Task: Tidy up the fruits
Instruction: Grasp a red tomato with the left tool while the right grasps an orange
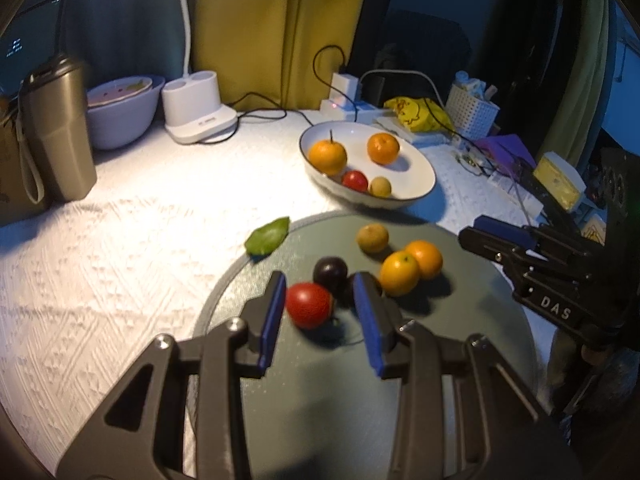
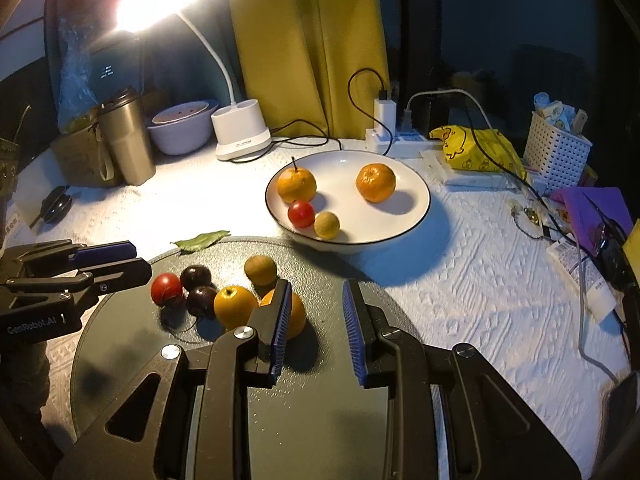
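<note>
A round grey mat (image 1: 460,320) holds a red tomato (image 1: 310,306), two dark plums (image 1: 330,272), two oranges (image 1: 400,278) and a small brown fruit (image 1: 372,238). My left gripper (image 1: 320,284) is open and hovers at the tomato, which lies beside the left pad with a gap to the right pad. In the right wrist view the left gripper (image 2: 140,260) sits just left of the tomato (image 2: 166,288). My right gripper (image 2: 317,286) is open and empty, and its left finger hides part of an orange (image 2: 298,312). The white plate (image 2: 400,216) behind holds two tangerines, a tomato and a small brown fruit.
A green leaf (image 1: 268,236) lies at the mat's far left edge. A lamp base (image 2: 240,132), metal tumbler (image 2: 126,140) and lilac bowl (image 2: 180,128) stand at the back left. A power strip with cables (image 2: 384,136), yellow bag (image 2: 476,152) and white basket (image 2: 556,152) crowd the back right.
</note>
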`<state>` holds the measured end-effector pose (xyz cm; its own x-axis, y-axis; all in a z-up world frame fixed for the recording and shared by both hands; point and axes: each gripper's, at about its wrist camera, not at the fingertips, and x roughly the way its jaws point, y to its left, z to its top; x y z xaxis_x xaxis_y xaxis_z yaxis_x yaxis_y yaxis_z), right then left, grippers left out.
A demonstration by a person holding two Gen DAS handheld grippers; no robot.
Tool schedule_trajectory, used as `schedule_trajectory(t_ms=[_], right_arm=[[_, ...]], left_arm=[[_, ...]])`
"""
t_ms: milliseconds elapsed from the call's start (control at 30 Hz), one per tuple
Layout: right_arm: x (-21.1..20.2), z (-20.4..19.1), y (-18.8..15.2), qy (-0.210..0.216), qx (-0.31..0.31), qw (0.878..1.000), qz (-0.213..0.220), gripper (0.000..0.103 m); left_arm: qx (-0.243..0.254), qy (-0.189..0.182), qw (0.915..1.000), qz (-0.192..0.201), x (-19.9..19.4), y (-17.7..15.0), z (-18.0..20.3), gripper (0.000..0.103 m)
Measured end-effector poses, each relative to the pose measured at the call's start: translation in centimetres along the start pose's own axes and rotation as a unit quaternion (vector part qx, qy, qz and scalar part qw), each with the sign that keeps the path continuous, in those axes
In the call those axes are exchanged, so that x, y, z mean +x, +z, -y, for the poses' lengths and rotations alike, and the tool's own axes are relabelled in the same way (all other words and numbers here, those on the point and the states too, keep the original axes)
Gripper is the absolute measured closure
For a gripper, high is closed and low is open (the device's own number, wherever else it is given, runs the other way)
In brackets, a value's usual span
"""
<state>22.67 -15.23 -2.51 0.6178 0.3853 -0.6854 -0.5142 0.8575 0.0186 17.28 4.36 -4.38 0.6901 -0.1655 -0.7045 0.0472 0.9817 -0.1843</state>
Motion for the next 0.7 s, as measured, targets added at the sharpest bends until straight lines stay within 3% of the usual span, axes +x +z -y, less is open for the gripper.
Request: schedule_trajectory(t_ms=[600, 700], right_arm=[[1.5, -0.8, -1.0, 0.028, 0.000, 0.999, -0.021, 0.072], [1.9, -0.8, -1.0, 0.035, 0.002, 0.999, -0.025, 0.062]], left_arm=[[-0.004, 0.011, 0.9995, -0.030, 2.8, -0.8, -0.4, 0.065], [0.000, 0.012, 0.9994, -0.034, 3.3, -0.8, -0.4, 0.065]])
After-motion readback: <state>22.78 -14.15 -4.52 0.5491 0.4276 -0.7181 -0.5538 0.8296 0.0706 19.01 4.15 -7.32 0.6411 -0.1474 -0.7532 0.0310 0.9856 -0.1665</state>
